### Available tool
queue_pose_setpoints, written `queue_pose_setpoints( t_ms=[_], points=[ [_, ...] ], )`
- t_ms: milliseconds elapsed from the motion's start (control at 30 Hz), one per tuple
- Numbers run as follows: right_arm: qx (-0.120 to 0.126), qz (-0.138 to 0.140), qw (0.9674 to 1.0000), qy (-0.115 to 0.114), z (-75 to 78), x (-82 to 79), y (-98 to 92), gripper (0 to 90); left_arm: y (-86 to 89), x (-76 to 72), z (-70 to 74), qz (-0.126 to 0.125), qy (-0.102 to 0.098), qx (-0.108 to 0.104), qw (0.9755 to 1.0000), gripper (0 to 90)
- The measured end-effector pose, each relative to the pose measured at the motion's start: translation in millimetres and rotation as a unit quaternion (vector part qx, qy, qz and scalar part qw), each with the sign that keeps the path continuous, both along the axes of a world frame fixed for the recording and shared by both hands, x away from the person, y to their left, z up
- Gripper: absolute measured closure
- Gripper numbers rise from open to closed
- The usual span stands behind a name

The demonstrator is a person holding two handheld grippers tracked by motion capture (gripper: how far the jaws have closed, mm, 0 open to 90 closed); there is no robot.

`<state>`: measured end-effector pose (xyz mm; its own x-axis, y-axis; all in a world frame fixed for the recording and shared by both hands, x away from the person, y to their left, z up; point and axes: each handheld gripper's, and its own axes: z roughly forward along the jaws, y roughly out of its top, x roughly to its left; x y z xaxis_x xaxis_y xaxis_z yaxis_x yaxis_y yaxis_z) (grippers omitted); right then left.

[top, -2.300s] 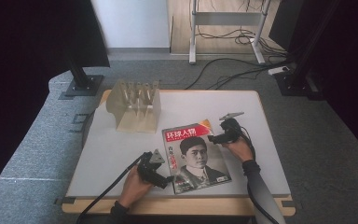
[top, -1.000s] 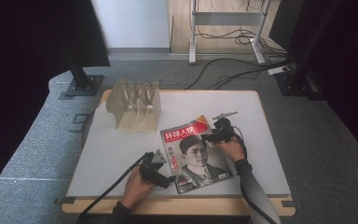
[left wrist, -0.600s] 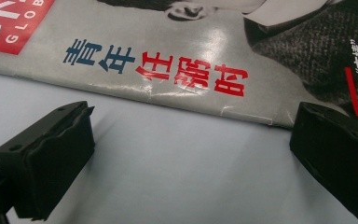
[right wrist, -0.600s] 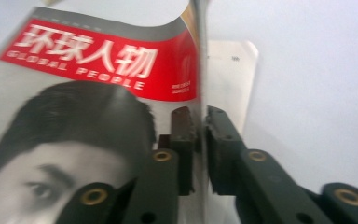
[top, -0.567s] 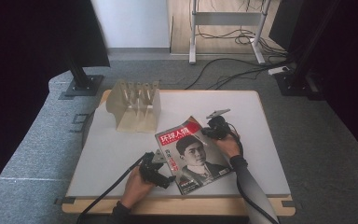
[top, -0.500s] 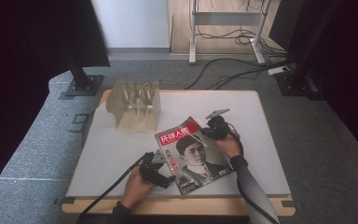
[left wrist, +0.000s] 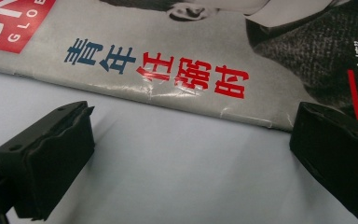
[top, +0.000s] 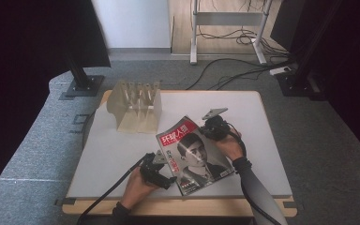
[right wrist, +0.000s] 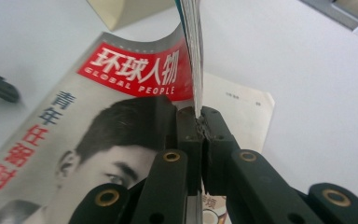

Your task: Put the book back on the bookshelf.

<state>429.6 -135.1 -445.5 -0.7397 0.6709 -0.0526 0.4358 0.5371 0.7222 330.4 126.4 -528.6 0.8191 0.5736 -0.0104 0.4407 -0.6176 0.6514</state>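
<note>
**Magazine cover pinched at its free edge on a white table**

White table (top: 272, 112) on grey carpet, with dark stands and floor cables behind it. Magazine (top: 193, 155) lies at the near centre of the table, skewed, its red masthead toward the far side. Right gripper (top: 212, 127) has its jaws clenched on the magazine's far right edge; in the right gripper view the pads meet on the sheets (right wrist: 196, 56), which rise curved above the jaws, and an inner page (right wrist: 237, 107) lies flat on the table beneath. These jaws have just been closing, with the cover's edge between them. Left gripper (top: 163, 165) sits at the magazine's near left edge, along the spine; in the left gripper view its jaws stand released, wide apart, with bare table between them, one pad (left wrist: 51, 154) clear of the magazine and the other (left wrist: 335, 158) overlapping its corner. Translucent rack (top: 135, 105) stands at the far left of the table, near the magazine's top corner but apart from it. Nothing lies between rack and magazine.
</note>
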Motion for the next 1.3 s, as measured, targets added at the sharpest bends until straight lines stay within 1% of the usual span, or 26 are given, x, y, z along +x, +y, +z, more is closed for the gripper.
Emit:
queue_pose_setpoints(
  t_ms=[133,233,333,367,433,467,500,600,667,733,800,867,933,967,1033,1100,1133,1233,1300],
  points=[
    [-0.005,0.009,0.9999,-0.012,12.1,-7.6,2.2,86.7,1.1,0.4,0.3,-0.006,0.001,0.0,1.0,0.0],
    [-0.003,0.011,0.9998,-0.013,21.9,-13.3,2.4,86.7,2.5,1.2,0.9,-0.011,0.004,-0.001,0.9999,0.0],
    [-0.002,0.015,0.9998,-0.014,29.9,-18.1,1.4,86.7,5.0,3.8,2.6,-0.014,0.013,-0.008,0.9998,0.0],
    [0.0,0.016,0.9998,-0.013,31.8,-19.2,1.1,86.7,5.5,4.9,3.0,-0.013,0.017,-0.015,0.9997,0.0],
    [0.003,0.017,0.9998,-0.013,36.8,-21.7,-0.2,86.7,6.6,7.7,4.2,-0.012,0.024,-0.038,0.9989,0.0],
    [0.008,0.015,0.9998,-0.012,39.7,-23.4,-0.7,86.7,7.2,9.2,5.0,-0.012,0.026,-0.046,0.9985,0.0],
    [0.009,0.018,0.9997,-0.015,42.0,-24.0,-1.7,86.7,7.7,10.8,5.6,-0.01,0.027,-0.055,0.9981,0.0],
    [0.015,0.02,0.9995,-0.018,48.7,-27.9,-2.9,86.8,10.2,17.8,8.2,-0.007,0.031,-0.065,0.9974,0.9],
    [0.02,0.022,0.9993,-0.022,53.2,-30.4,-3.6,86.8,9.6,22.5,10.1,-0.006,0.033,-0.068,0.9971,1.3],
    [0.024,0.023,0.9991,-0.024,57.6,-33.0,-4.4,86.8,7.8,26.6,12.2,-0.01,0.031,-0.066,0.9972,2.0],
    [0.026,0.025,0.999,-0.028,62.1,-35.5,-5.2,86.8,4.7,31.3,13.5,-0.014,0.032,-0.058,0.9977,3.0],
    [0.029,0.026,0.9988,-0.031,65.9,-37.5,-5.8,86.8,1.8,35.5,13.8,-0.011,0.032,-0.056,0.9978,3.0],
    [0.031,0.027,0.9985,-0.035,70.7,-40.0,-6.7,86.8,1.0,40.6,13.5,-0.014,0.042,-0.061,0.9972,3.1],
    [0.032,0.027,0.9984,-0.038,72.7,-41.1,-7.2,86.8,-0.5,43.0,12.9,-0.011,0.042,-0.06,0.9973,3.1],
    [0.032,0.028,0.9982,-0.042,76.2,-42.6,-8.3,86.8,-2.8,45.7,13.1,-0.017,0.042,-0.055,0.9975,3.2],
    [0.036,0.03,0.9979,-0.045,79.9,-44.1,-9.7,86.8,-4.9,48.6,13.2,-0.024,0.044,-0.06,0.9969,4.3],
    [0.039,0.031,0.9977,-0.045,80.8,-44.6,-9.9,86.8,-6.2,50.5,13.4,-0.032,0.047,-0.066,0.9962,5.3],
    [0.042,0.033,0.9974,-0.048,83.7,-46.1,-10.1,86.8,-12.5,55.6,14.2,-0.034,0.049,-0.067,0.996,6.2],
    [0.043,0.036,0.9973,-0.048,84.6,-46.8,-9.6,86.8,-14.5,59.1,15.0,-0.032,0.05,-0.075,0.9954,7.2]
  ],
)
